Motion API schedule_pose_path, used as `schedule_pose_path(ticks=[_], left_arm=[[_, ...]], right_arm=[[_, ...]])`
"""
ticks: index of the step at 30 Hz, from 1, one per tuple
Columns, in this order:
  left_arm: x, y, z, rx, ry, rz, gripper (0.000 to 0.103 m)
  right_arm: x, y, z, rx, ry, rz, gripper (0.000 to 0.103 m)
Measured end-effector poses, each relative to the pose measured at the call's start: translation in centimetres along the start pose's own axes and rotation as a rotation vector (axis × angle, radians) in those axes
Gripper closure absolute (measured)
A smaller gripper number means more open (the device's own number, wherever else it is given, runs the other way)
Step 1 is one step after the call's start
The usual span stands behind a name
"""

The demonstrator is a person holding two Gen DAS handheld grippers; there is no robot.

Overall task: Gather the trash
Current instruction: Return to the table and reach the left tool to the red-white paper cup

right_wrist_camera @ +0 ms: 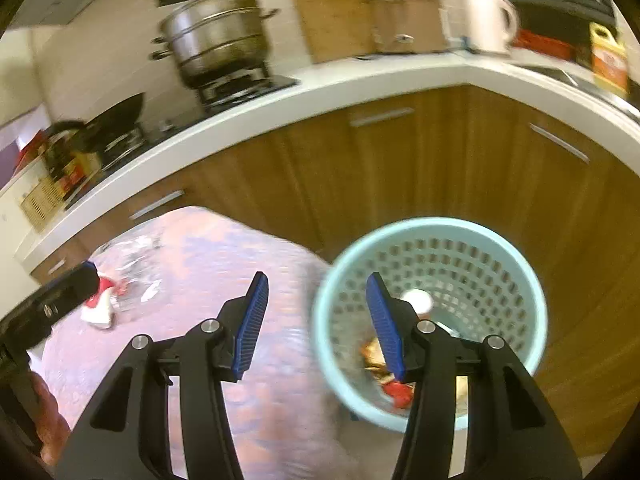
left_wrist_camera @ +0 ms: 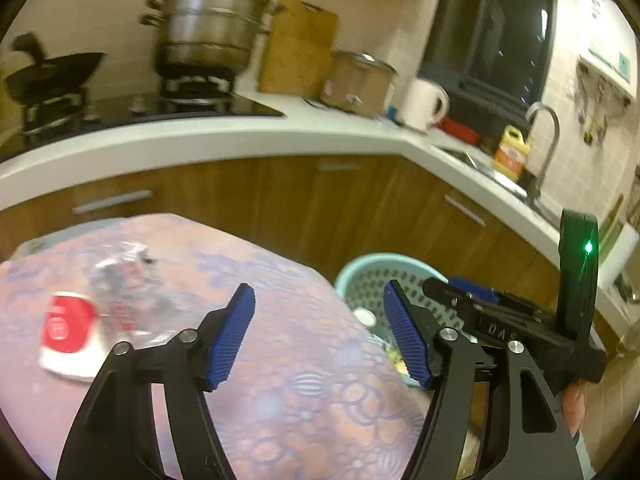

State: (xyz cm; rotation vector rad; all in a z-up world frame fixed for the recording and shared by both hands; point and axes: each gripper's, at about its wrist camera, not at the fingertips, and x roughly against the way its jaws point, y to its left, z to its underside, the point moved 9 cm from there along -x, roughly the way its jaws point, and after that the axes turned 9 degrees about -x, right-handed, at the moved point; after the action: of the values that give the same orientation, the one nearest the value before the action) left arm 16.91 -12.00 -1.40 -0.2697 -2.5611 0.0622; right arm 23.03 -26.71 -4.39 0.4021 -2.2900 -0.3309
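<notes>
Right view: bin [right_wrist_camera: 430, 324] interior is seen from above, holding a white cup [right_wrist_camera: 418, 300], red and tan scraps [right_wrist_camera: 394, 388]. Left view: only the bin's [left_wrist_camera: 372, 276] far rim and part of its wall are seen, partly hidden by the right gripper [left_wrist_camera: 460, 300].

Left gripper [left_wrist_camera: 318, 330]: spread wide, nothing held. Right gripper [right_wrist_camera: 316, 326]: likewise spread, nothing held, poised over the table [right_wrist_camera: 256, 360] edge, its right finger above the bin.

Red-and-white cup [left_wrist_camera: 68, 330] lies tipped on the patterned table [left_wrist_camera: 280, 360], left of and beyond the left gripper, just beside crumpled clear plastic [left_wrist_camera: 128, 280]. In the right view the left gripper [right_wrist_camera: 60, 292] partly hides the cup [right_wrist_camera: 100, 306].

Behind are noted: counter [left_wrist_camera: 240, 136], steamer pot [left_wrist_camera: 208, 28], wok [left_wrist_camera: 48, 76], cutting board [left_wrist_camera: 298, 52], kettle [left_wrist_camera: 424, 102].
</notes>
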Motion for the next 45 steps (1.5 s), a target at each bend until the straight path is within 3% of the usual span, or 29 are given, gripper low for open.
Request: schedule_pose_path(ticks=[4,11,18,23,26,29,34,37,45], left_arm=[[3.4,3.8,-0.2,0.042,-0.047,-0.086,0.028],[7.6,10.4,1.1,0.092,-0.069,-0.201,0.025],[7.8,17.6,4.8,0.218,-0.012,-0.251,0.025],[6.1,20.0,7.4,0.273,0.041,-0.252,0.025],[4.8,20.9,8.4,0.298,0.070,-0.256,0.025],[3.7,21.2,9.1,0.316,0.090,-0.244,0.025],[2.1,20.6,9.6,0.312,0.130,-0.215,0.027],[1.1,19.9,10.2,0.306,0.160,-0.192,0.034],[0.3,19.2,10.2,0.265,0.190,-0.217,0.037]], right_arm=[[-0.3,4.1,0.7,0.063,0.013,-0.033,0.055],[-2.0,11.3,3.1,0.171,0.061,-0.084,0.054],[-5.4,16.2,5.1,0.240,0.098,-0.098,0.054],[-7.8,17.8,5.3,0.253,0.084,-0.097,0.054],[-8.9,18.3,5.6,0.274,0.069,-0.097,0.056],[-10.1,18.7,6.5,0.294,0.094,-0.113,0.069],[-10.5,19.1,7.2,0.323,0.107,-0.118,0.069],[-11.1,18.9,7.7,0.329,0.137,-0.102,0.069],[-13.0,19.0,9.1,0.351,0.232,-0.066,0.069]])
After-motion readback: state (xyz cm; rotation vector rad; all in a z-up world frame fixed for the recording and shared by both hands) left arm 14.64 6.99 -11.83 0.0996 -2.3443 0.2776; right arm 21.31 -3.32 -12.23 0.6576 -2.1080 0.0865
